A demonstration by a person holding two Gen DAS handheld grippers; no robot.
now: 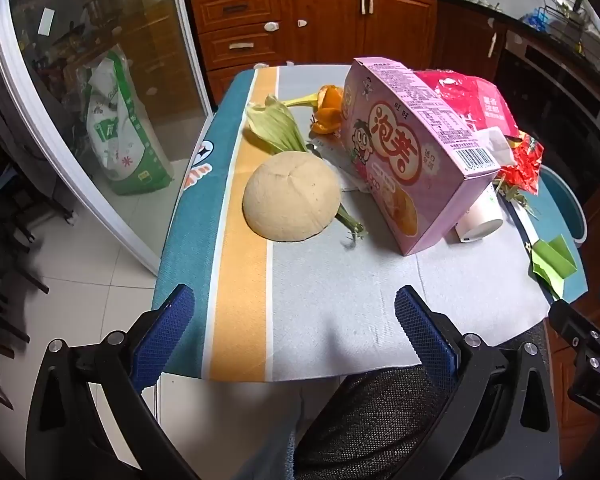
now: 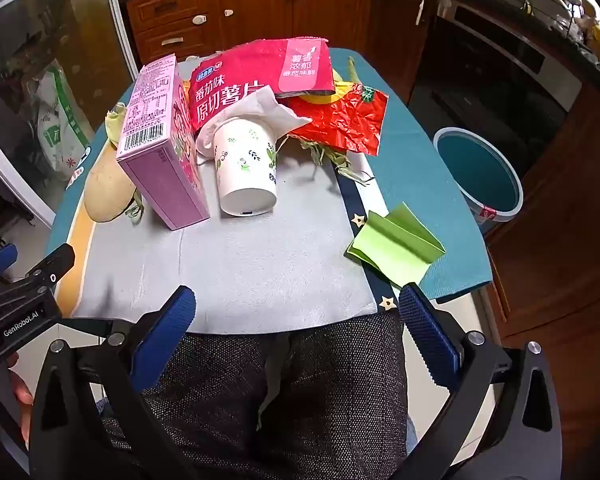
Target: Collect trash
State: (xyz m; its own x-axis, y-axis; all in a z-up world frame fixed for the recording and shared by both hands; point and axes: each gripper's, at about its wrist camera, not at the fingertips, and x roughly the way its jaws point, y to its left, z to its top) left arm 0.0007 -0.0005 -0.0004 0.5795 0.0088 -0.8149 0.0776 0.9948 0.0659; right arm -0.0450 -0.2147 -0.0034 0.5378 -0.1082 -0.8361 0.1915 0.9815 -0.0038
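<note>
Both the left claw and the right claw hang spread wide with nothing between their blue pads, at the near edge of the desk. The trash lies heaped toward the far half of the desk: a half melon rind on corn husks, orange peel, a pink snack box, a toppled paper cup with a crumpled tissue, a red chip bag and a red wrapper. A folded green paper lies apart at the near right, and a teal bin stands on the floor just beside the desk's right edge.
</note>
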